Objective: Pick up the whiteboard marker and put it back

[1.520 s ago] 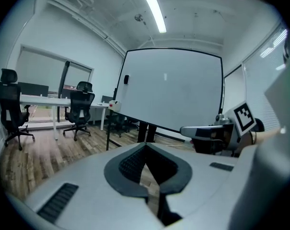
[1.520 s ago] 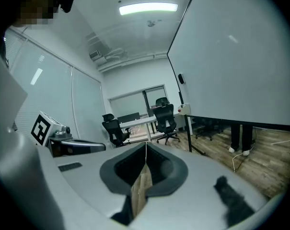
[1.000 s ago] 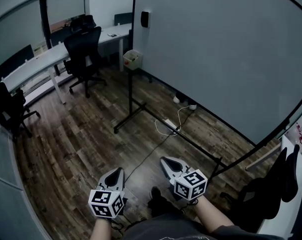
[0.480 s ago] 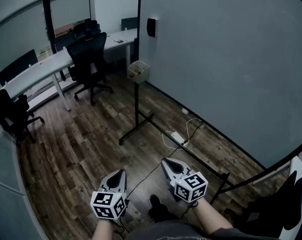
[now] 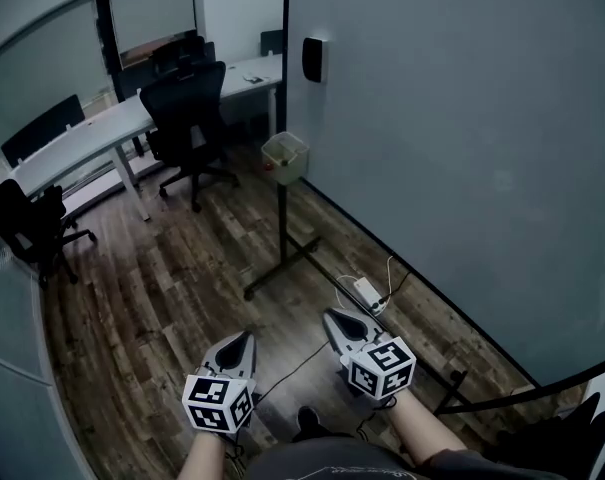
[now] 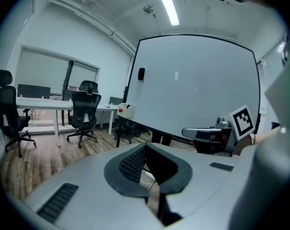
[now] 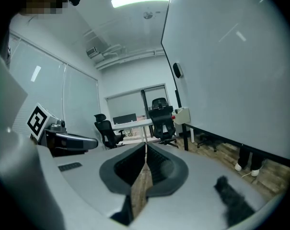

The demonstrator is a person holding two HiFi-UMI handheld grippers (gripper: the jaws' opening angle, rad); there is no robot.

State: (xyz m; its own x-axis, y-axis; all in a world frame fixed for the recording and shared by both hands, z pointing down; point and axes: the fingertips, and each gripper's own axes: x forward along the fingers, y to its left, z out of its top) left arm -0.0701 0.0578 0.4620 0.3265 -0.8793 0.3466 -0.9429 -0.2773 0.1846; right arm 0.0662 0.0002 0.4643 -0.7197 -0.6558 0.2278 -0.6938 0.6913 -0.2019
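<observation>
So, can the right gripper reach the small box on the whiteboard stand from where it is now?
Probably not yet. The right gripper, shut and empty, is held close to the person's body, while the box sits well ahead on the stand. Nothing stands between them, so the way looks free.

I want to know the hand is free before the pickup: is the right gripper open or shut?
Shut and empty. The right gripper has its two dark pads meeting at the tips in its own view, with nothing between them.
</observation>
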